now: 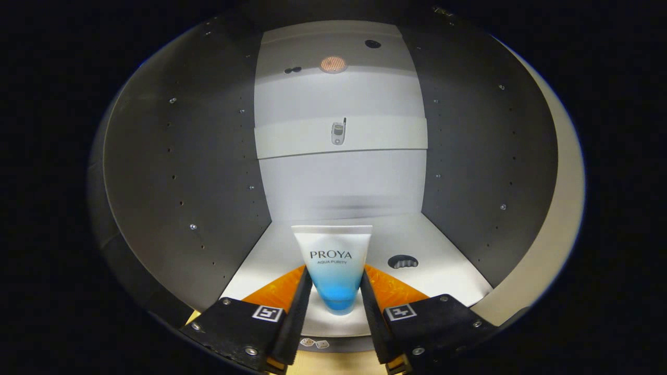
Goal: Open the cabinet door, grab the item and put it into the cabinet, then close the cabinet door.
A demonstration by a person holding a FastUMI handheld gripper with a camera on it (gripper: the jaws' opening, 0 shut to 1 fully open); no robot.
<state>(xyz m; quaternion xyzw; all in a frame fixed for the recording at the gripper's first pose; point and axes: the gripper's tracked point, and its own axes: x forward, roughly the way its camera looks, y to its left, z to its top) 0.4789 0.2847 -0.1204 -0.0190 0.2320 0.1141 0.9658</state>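
Claw (336, 297): clamped on the cosmetic tube (333, 265), both fingers pressing its sides.
Tube: inside the cabinet (182, 156), over the cabinet floor.
Advice: lower upright before opening, clear of the floor's cutout (402, 261).

Staged test booth, not a home: bare cabinet (333, 156) interior, dark drilled side panels (208, 172), white shelf (341, 136).
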